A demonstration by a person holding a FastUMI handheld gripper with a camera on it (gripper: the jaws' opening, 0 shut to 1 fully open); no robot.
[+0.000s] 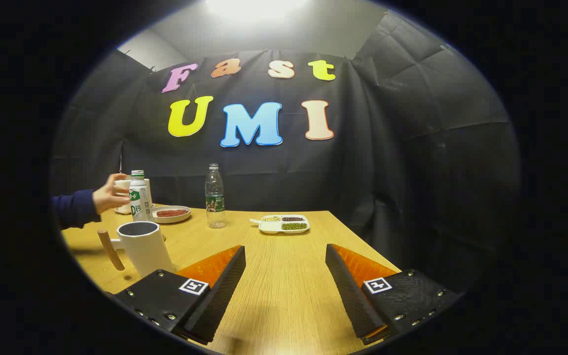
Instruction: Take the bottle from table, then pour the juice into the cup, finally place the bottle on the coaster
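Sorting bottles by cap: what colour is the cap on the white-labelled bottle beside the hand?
Green, on the white-labelled juice bottle; clearest in the gripper view.

The gripper (284, 286) hung with its fingers spread over bare table (284, 256), a clear lane ahead between the clear bottle (215, 196) and divided dish (284, 224), while the white cup (143, 246), juice bottle (139, 196) and a person's hand (110, 193) crowded the left.

Wood-grain bench (284, 256), pale and matt. Clear glossy plastic water bottle (215, 197); opaque white bottle (139, 199) with green cap. Smooth matt white cup (143, 246), wooden handle. Glossy white divided tray (279, 226). Gripper (284, 283) open over bare bench: ribbed matt black jaws, glossy orange backing.
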